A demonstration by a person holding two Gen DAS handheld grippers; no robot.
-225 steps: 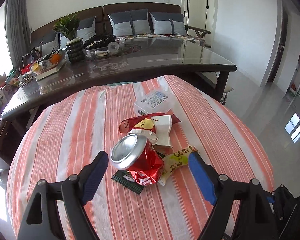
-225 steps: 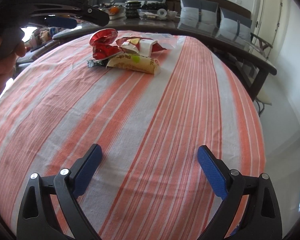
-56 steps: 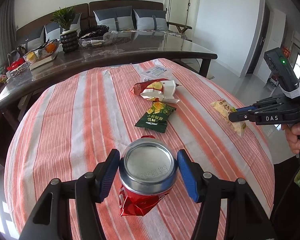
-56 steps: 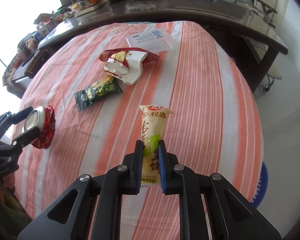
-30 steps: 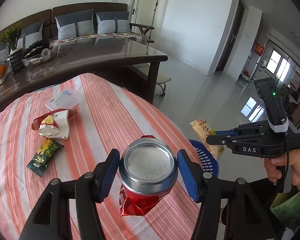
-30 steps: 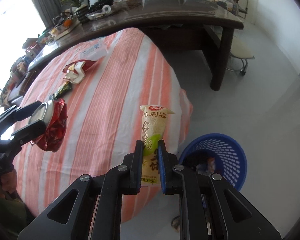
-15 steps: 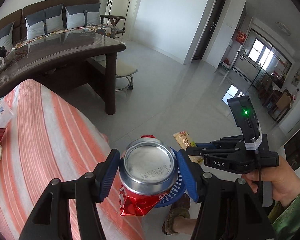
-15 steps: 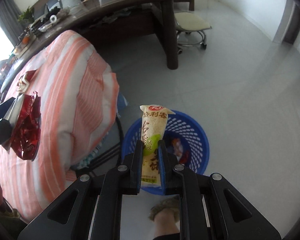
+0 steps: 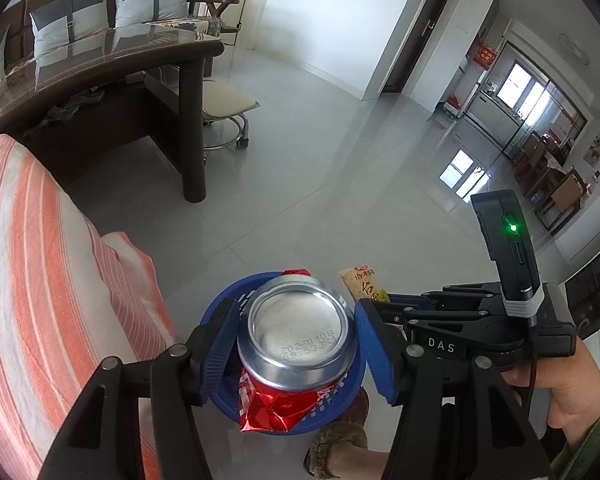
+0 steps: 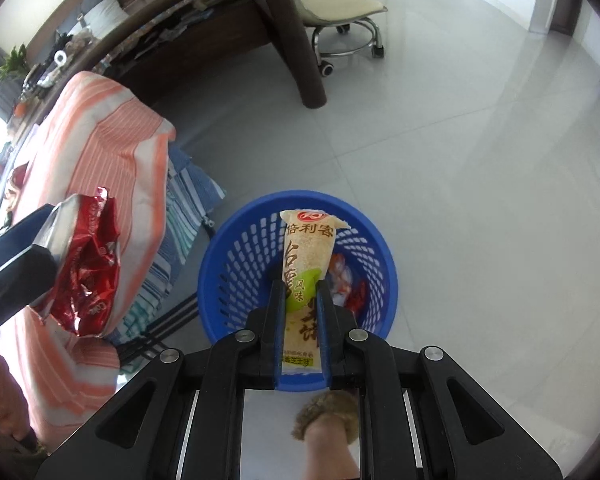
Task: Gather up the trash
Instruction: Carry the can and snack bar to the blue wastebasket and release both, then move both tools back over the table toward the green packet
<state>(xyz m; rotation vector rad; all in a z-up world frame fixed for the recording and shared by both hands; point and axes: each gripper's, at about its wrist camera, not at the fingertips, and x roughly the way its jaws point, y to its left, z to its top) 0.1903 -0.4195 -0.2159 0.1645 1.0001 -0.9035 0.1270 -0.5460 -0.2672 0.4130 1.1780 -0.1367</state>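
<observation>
I have both tools loaded over the blue basket (image 10: 236,248) on the floor. My left gripper (image 9: 296,340) is clamped on a crushed red can (image 9: 296,336), bottom end facing the camera; my right gripper (image 10: 300,300) is pinched flat on a yellow snack packet (image 10: 306,248), which points toward 12 o'clock over the basket's mouth. In the left view the basket sits right behind the can, its rim showing from about 9 round to 5 o'clock, and the packet pokes up at 1 o'clock of the can.

I judge the can light and thin-walled: its lower half is already crumpled, so the stiffer rim by the base, where the pads (image 9: 220,344) sit, is the sound place to hold. Bare metal could slip if I ease off unevenly. The packet looks light and soft, a slick film that bends; holding it across the lower middle keeps it from drooping.

Writing: the can base is stamped "20260108" with a second line I cannot read surely. The packet carries a red oval logo and Chinese characters, "倍利客" at the top. The right tool's body reads "DAS". Some red and white rubbish (image 10: 342,276) already lies in the basket.
</observation>
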